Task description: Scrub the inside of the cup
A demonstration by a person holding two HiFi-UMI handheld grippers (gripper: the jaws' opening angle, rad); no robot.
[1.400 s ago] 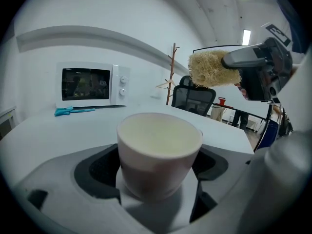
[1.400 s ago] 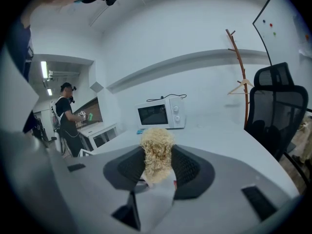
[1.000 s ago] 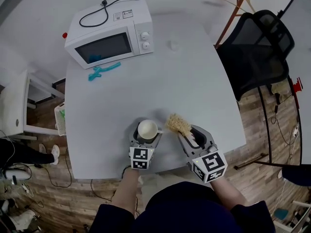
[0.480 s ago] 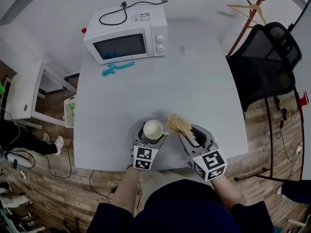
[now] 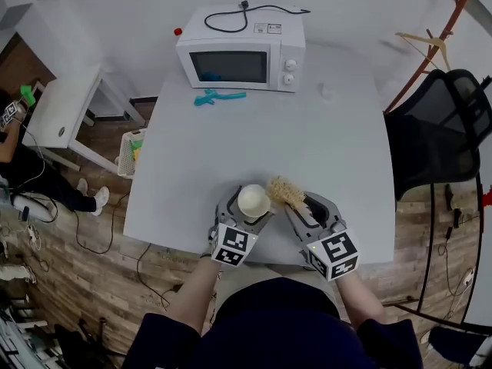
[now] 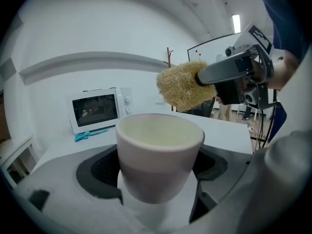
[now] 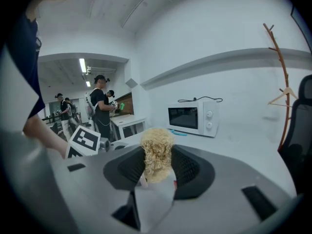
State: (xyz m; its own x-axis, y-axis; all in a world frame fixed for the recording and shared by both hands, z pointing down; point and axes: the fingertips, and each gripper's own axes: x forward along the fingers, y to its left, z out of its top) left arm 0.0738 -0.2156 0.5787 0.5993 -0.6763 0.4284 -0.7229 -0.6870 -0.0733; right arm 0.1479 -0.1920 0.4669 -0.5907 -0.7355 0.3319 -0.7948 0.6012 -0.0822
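At the near edge of the pale grey table (image 5: 269,144), the left gripper (image 5: 251,208) pointed away from the person, its jaws clamped on the sides of an upright cream ceramic cup (image 6: 160,155) with its mouth facing up. The right gripper (image 5: 301,210), just beside it, was angled to the far left and gripped a yellowish fibrous loofah scrubber (image 7: 157,152). The scrubber hung just right of the cup rim, outside the cup.

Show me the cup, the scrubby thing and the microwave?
Pale cream round cup (image 6: 158,152): left gripper view, front wall.
Straw-yellow fuzzy scrubber (image 7: 157,150): right gripper view, fuzzy head.
White boxy microwave (image 5: 229,66): head view, dark door window.
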